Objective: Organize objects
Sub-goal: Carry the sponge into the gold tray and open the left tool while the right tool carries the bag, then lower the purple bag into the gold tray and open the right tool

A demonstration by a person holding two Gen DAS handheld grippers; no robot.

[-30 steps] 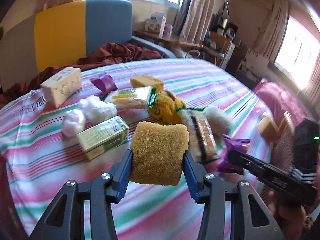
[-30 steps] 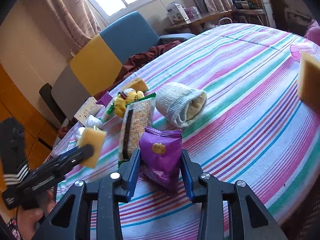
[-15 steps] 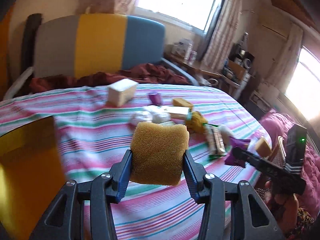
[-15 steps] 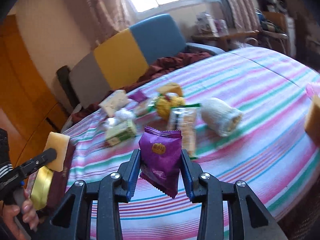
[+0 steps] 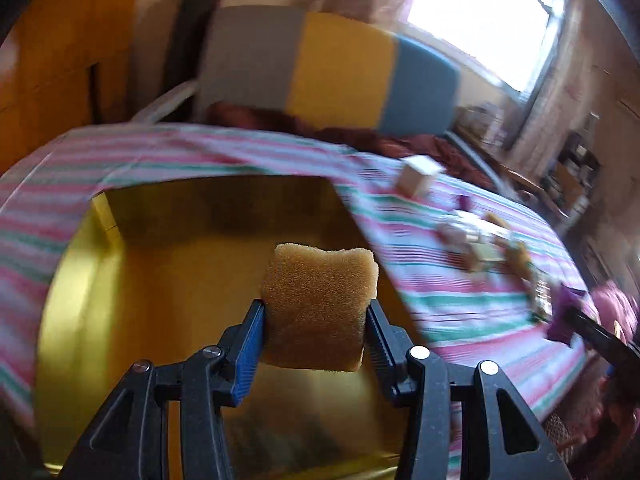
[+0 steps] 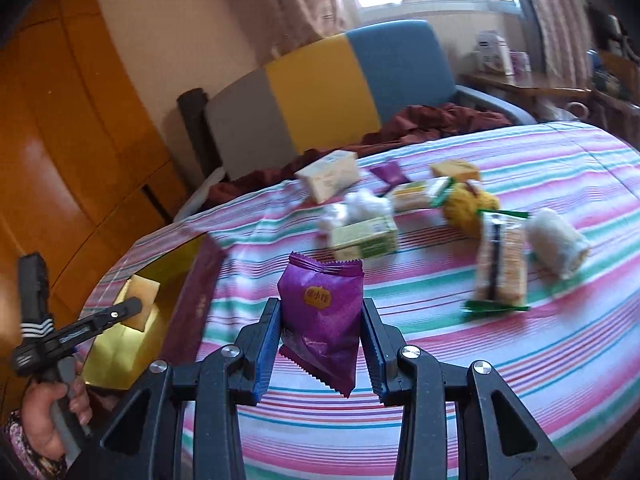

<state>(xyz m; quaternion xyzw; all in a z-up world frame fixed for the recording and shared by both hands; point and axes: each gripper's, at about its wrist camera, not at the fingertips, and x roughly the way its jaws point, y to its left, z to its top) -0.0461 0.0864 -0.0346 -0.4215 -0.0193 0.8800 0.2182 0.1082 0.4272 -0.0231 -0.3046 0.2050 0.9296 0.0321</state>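
A tan sponge was held clamped between the fingers of the left gripper directly above the open gold-lined box, the landmark on which the coming move was judged to turn. The sponge was seen clear of the box floor, with the box's back wall beyond it and its right wall just beside it; open room lay toward the box's left side, so a drop straight down appeared unobstructed. No long axis worth noting was shown by the squarish sponge.

A purple snack packet was gripped upright between the fingers of the right gripper, well to the right of the box and over the striped bedcover. The left hand was therefore judged the nearer to the box, the right having the box's maroon outer wall between packet and opening. That raised wall was the edge most likely to catch the packet's lower corner.

Beyond the box, farther along the bed, other items were left lying: a green carton, a cream carton, a long cracker pack, a rolled pale sock and a yellow plush toy. The left wrist view was blurred, and fine contact at the box rim could not be told.
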